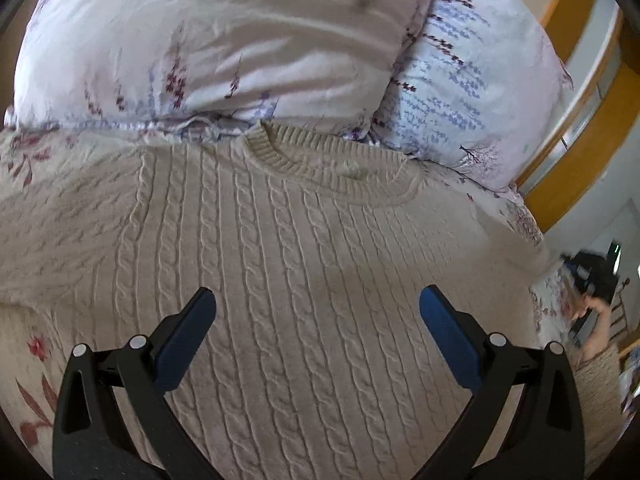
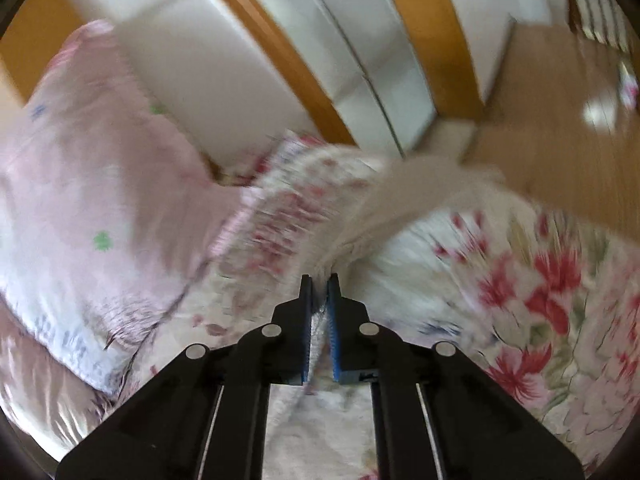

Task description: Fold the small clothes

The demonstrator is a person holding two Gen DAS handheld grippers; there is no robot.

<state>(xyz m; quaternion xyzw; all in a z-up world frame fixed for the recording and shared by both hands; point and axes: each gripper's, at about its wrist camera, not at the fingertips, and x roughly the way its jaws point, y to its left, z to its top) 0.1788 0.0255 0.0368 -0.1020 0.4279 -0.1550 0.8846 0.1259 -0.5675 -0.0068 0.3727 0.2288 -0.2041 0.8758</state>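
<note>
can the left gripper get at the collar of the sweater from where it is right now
Probably yes. The left gripper is open above the sweater front, and the ribbed collar lies ahead with only flat knit between. The pillows sit just behind the collar, touching its edge, not covering it.

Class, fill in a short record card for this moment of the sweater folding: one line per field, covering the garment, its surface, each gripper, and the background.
garment: cream cable-knit sweater, front up, neckline toward the pillows
surface: floral bedspread
left gripper: open, above the sweater's body, holding nothing
right gripper: shut on a strip of the sweater's knit, probably a sleeve; view blurred
background: two floral pillows, wooden floor
</note>
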